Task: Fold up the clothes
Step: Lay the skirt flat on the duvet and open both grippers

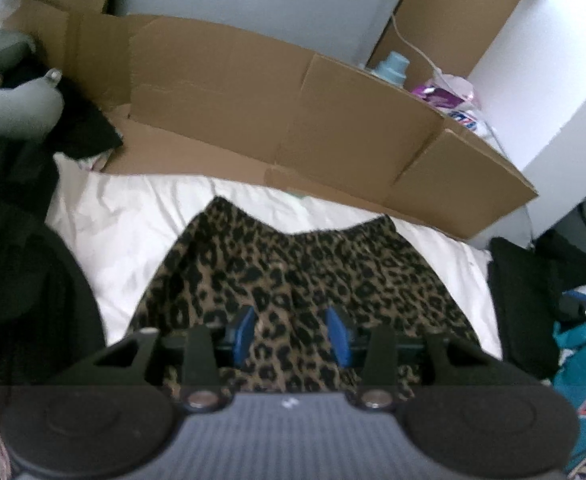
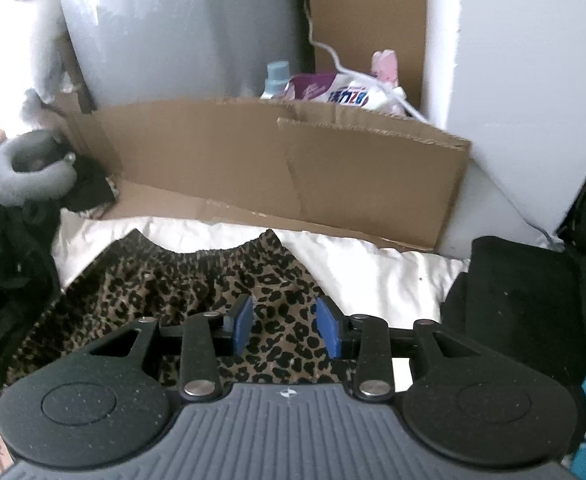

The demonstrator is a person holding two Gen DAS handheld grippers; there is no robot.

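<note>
Where the flattened cardboard box [image 1: 293, 120] stands along the far edge of the white sheet [image 1: 133, 232], it forms a low wall with nothing lying inside its open fold. Behind that wall, seen from the right wrist, a blue-capped bottle [image 2: 276, 78] and a purple and white bag [image 2: 333, 90] stick up, their lower parts hidden by the cardboard; a white cable [image 2: 357, 68] trails over the bag.

On the sheet lies the leopard-print skirt [image 1: 293, 272], spread flat with its gathered waistband toward the box. Its near hem is covered by the gripper bodies in both views. The left gripper [image 1: 291, 334] sits over the skirt's near middle with its blue fingers wide apart, and nothing is caught between them. The right gripper [image 2: 283, 326] is likewise spread wide over the skirt's right half, holding nothing. Whether either set of fingertips touches the cloth is hard to judge.

Dark clothing [image 1: 21, 240] is heaped at the left under a grey neck pillow [image 2: 29, 176], a folded black garment [image 2: 525, 300] lies at the right, and a teal patterned fabric [image 1: 585, 368] is cut off at the frame's edge.
</note>
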